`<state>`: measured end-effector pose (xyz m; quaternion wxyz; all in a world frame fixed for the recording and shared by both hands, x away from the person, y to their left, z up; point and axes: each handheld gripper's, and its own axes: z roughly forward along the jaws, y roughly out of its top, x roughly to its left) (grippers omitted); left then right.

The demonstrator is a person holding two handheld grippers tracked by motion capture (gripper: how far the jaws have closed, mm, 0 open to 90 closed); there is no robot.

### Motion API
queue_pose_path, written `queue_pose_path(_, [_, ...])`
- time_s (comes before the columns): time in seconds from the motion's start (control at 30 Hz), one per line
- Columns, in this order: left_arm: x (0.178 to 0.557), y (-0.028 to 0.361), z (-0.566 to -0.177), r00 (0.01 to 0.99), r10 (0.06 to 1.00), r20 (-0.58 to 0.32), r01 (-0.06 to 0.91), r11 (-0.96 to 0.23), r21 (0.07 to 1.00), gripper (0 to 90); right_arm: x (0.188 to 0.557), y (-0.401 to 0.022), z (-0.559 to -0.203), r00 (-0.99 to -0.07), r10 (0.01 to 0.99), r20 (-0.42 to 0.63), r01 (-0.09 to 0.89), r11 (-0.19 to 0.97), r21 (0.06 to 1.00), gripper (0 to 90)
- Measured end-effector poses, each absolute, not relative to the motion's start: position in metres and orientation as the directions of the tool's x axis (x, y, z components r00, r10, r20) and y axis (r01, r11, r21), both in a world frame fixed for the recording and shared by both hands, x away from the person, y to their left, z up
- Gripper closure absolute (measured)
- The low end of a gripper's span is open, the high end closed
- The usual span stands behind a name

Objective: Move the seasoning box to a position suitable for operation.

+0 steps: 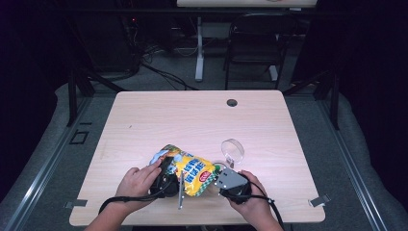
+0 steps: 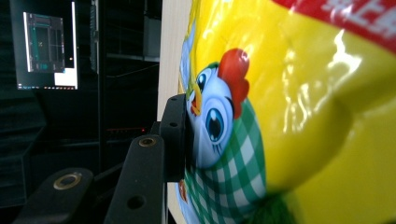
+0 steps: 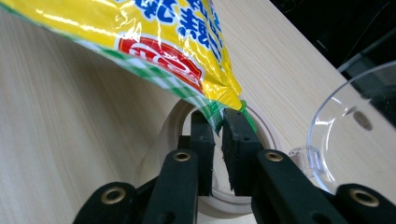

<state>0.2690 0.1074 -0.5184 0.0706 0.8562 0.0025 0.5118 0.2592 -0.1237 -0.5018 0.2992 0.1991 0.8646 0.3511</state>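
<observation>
A yellow snack bag (image 1: 190, 171) with a cartoon chicken lies near the front edge of the wooden table (image 1: 192, 115). My left gripper (image 1: 166, 177) holds the bag's left end. In the left gripper view its one visible finger (image 2: 176, 135) presses against the chicken print on the bag (image 2: 289, 93), and the other jaw is hidden behind the bag. My right gripper (image 3: 218, 125) is shut on the green-checked corner seam of the bag (image 3: 163, 37), lifting that corner. In the high view the right gripper (image 1: 216, 179) sits at the bag's right end.
A clear plastic bowl (image 1: 233, 149) stands just right of the bag, close to my right gripper (image 3: 345, 126). A round wooden ring (image 3: 163, 140) lies on the table under the right jaws. A cable hole (image 1: 232, 102) is at the far edge. A chair (image 1: 255, 43) stands beyond the table.
</observation>
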Motion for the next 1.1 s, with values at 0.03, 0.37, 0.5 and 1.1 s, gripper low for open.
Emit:
queue_pose_path(0.03, [0.269, 0.107, -0.519, 0.479, 0.076, 0.874, -0.079, -0.988, 0.129, 65.8, 0.261, -0.125, -0.502, -0.746, 0.56, -0.36, 0.139, 0.66, 0.738, 75.1])
queue_pose_path(0.37, [0.269, 0.104, -0.522, 0.491, 0.078, 0.867, -0.09, -0.986, 0.14, 66.0, 0.268, -0.121, -0.507, -0.72, 0.555, -0.416, 0.09, 0.669, 0.737, 57.1])
queue_pose_path(0.5, [0.269, 0.104, -0.521, 0.484, 0.064, 0.873, -0.094, -0.988, 0.125, 66.0, 0.272, -0.119, -0.51, -0.725, 0.545, -0.421, 0.083, 0.677, 0.732, 57.0])
queue_pose_path(1.1, [0.27, 0.103, -0.52, 0.482, 0.07, 0.873, -0.096, -0.987, 0.132, 66.2, 0.272, -0.114, -0.509, -0.718, 0.552, -0.423, 0.093, 0.679, 0.728, 62.9])
